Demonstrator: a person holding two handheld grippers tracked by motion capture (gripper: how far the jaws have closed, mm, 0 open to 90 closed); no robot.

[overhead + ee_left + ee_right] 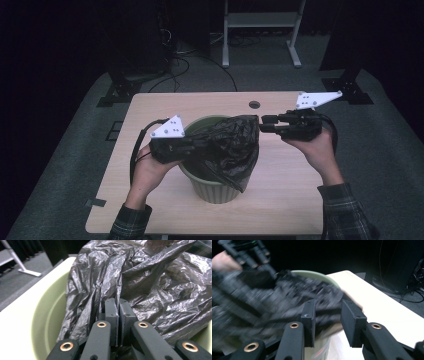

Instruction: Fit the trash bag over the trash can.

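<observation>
A pale green bin (pixel 215 192) stands mid-table with a crumpled black plastic bag (pixel 230 145) draped over its mouth and down its front. My left gripper (pixel 192 145) reaches in from the left over the rim. In the left gripper view its jaws (pixel 118 312) stand pressed together on a fold of the bag (pixel 155 285), above the bin's inner wall (pixel 47 315). My right gripper (pixel 262 125) is level at the bag's right edge. In the right gripper view its jaws (pixel 327 325) stand apart with no pad pressing on the blurred bag (pixel 262 300) beyond them.
The light wooden table (pixel 150 115) has a round cable hole (pixel 254 105) near its far edge. Behind it on the grey floor are a white frame stand (pixel 260 20), black stand feet (pixel 120 90) and cables. The other gripper (pixel 269 270) shows top left in the right gripper view.
</observation>
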